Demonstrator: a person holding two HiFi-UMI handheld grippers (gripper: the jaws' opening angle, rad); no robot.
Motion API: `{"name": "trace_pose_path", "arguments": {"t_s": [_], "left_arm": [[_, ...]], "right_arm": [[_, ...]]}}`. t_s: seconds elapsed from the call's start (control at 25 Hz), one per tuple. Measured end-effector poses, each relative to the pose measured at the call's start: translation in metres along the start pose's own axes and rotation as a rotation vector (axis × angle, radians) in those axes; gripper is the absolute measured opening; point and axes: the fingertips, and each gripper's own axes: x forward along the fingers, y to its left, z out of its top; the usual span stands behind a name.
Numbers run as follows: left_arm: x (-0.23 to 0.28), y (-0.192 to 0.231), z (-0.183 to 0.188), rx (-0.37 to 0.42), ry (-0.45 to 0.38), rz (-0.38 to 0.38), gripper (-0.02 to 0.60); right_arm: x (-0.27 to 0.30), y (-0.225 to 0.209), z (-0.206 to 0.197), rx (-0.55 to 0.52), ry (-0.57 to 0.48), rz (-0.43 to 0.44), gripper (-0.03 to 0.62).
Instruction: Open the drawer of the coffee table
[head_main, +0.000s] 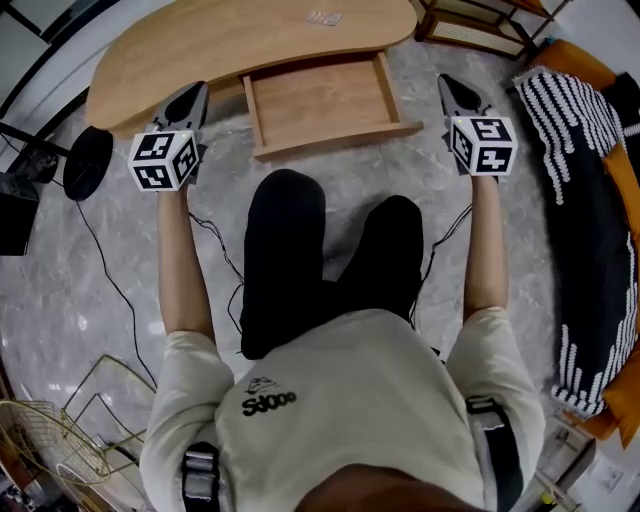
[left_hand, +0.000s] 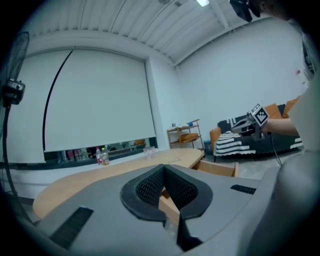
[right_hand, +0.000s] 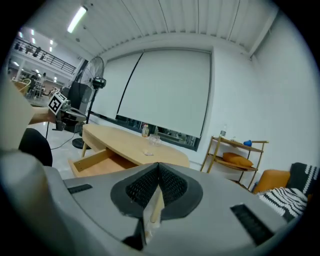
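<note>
The wooden coffee table (head_main: 230, 40) stretches across the top of the head view. Its drawer (head_main: 320, 105) stands pulled out toward me and looks empty inside. My left gripper (head_main: 193, 92) hovers left of the drawer, jaws shut with nothing between them. My right gripper (head_main: 452, 85) hovers right of the drawer's front corner, also shut and empty. In the left gripper view the closed left gripper (left_hand: 163, 167) points over the table (left_hand: 100, 175), with the drawer (left_hand: 220, 169) to the right. In the right gripper view the closed right gripper (right_hand: 159, 165) points past the open drawer (right_hand: 95, 160).
A sofa with a striped blanket (head_main: 580, 200) runs down the right side. A fan's round base (head_main: 88, 160) and cables lie on the floor at left. A wire basket (head_main: 60, 440) sits at lower left, a low shelf (head_main: 480, 25) beyond the table. My legs (head_main: 330, 260) are before the drawer.
</note>
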Motion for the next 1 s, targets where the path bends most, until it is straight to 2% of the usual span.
{"name": "trace_pose_path", "arguments": {"t_s": [0.16,0.28,0.48,0.6,0.8,1.0], "left_arm": [[0.013,0.006,0.023,0.048,-0.031,0.013,0.018],[0.029,0.015,0.031,0.124,-0.033,0.017,0.018],[0.065,0.042,0.048,0.160,-0.058,-0.029,0.018],[0.087,0.052,0.064,0.166,-0.054,-0.101,0.018],[0.094,0.083,0.127,0.151,-0.039,-0.158,0.018],[0.087,0.138,0.196,0.117,-0.012,-0.125,0.018]], "right_arm": [[0.009,0.008,0.037,-0.057,-0.058,0.018,0.006],[0.023,0.010,0.055,-0.076,-0.080,0.025,0.006],[0.056,-0.002,0.076,-0.092,-0.080,-0.006,0.006],[0.077,-0.015,0.093,-0.089,-0.065,-0.015,0.006],[0.094,-0.031,0.161,-0.091,-0.055,-0.014,0.006],[0.094,-0.055,0.249,-0.114,-0.050,-0.054,0.006]]}}
